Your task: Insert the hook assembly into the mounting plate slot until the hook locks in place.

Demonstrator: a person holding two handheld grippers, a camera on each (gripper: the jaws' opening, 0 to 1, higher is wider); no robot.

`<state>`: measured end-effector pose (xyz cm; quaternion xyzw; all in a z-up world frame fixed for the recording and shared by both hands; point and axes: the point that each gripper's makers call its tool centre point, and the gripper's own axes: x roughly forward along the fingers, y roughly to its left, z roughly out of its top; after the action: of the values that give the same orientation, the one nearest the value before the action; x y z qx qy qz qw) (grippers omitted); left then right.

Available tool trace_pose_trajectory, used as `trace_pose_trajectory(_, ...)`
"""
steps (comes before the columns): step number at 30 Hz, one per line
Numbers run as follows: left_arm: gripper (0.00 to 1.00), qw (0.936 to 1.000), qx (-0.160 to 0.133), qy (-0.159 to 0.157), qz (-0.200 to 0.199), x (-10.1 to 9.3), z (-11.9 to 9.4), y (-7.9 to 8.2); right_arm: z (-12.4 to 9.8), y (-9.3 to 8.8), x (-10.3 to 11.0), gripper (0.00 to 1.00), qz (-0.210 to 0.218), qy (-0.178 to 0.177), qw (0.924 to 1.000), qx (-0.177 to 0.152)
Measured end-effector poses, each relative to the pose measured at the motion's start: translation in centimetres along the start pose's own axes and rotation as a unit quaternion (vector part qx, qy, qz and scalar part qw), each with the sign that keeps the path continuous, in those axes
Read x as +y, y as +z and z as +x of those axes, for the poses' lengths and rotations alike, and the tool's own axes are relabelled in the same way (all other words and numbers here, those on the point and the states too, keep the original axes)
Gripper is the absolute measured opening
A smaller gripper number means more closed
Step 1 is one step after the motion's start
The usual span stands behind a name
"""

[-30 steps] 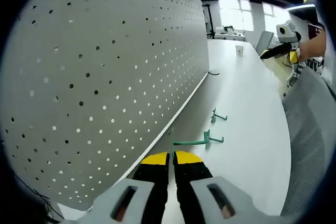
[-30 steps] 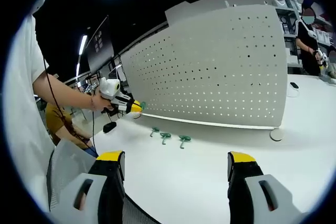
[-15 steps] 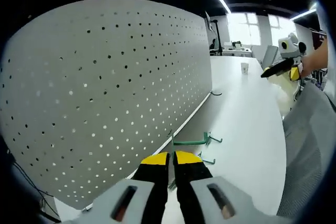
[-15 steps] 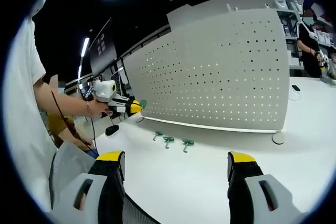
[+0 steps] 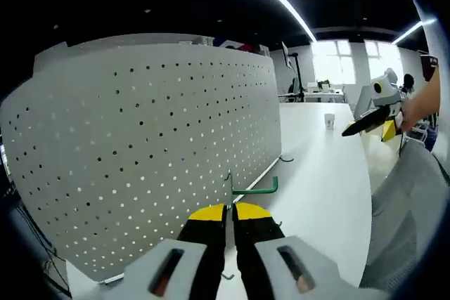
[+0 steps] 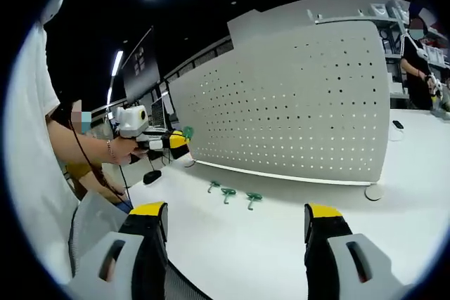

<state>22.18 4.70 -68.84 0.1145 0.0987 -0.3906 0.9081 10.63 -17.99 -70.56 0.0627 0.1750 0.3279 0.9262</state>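
Observation:
My left gripper is shut on a green hook, whose stem runs right and ends in an upturned tip. The hook hangs in the air just in front of the grey pegboard. In the right gripper view the left gripper shows at the board's left end with the green hook at its tip, a little apart from the pegboard. Three more green hooks lie on the white table below the board. My right gripper is open and holds nothing; it also shows in the left gripper view, the right gripper far off to the right.
The white table runs along the board's foot. A paper cup stands far down it. A round foot sits by the board's right end, a black object by its left end. A person stands at the back right.
My left gripper has risen from the table with the hook and now holds it higher against the board. The loose hooks have dropped out of the left gripper view. The right gripper stays open.

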Motion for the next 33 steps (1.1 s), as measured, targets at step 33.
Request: trace_pose_trajectory(33, 0.03, 0.9956, -0.080, 0.026, -0.041, -2.5, -2.7, 3.6, 0.3, 2.0, 1.3, 0.72, 0.000, 0.019, 0.9996, -0.022)
